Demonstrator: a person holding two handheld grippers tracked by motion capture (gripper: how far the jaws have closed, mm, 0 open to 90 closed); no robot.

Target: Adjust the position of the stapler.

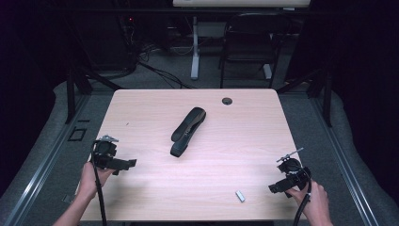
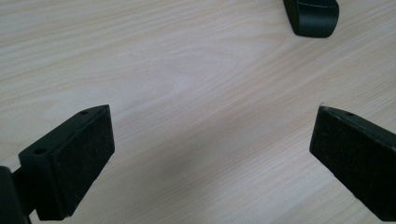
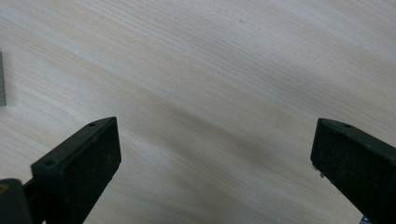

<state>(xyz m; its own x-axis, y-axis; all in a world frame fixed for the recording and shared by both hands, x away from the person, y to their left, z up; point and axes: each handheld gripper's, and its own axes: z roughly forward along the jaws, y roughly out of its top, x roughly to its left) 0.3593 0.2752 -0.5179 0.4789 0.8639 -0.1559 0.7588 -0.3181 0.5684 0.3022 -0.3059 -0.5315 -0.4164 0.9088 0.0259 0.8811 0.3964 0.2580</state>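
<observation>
A black stapler (image 1: 187, 130) lies diagonally near the middle of the light wooden table (image 1: 150, 108); its near end (image 2: 312, 16) peeks in at the top of the left gripper view. A small strip of staples (image 1: 240, 196) rests near the front edge, and its edge (image 3: 2, 78) appears at the left of the right gripper view. My left gripper (image 1: 128, 164) hovers at the table's left front, open, nothing between its jaws. At the right front, my right gripper (image 1: 274, 189) is open over bare wood.
A round cable grommet (image 1: 227, 100) sits near the table's far edge. Beyond the table stand a folding chair (image 1: 249, 44) and a desk leg (image 1: 195, 47) on a floor with cables. Metal rails run along both sides of the table.
</observation>
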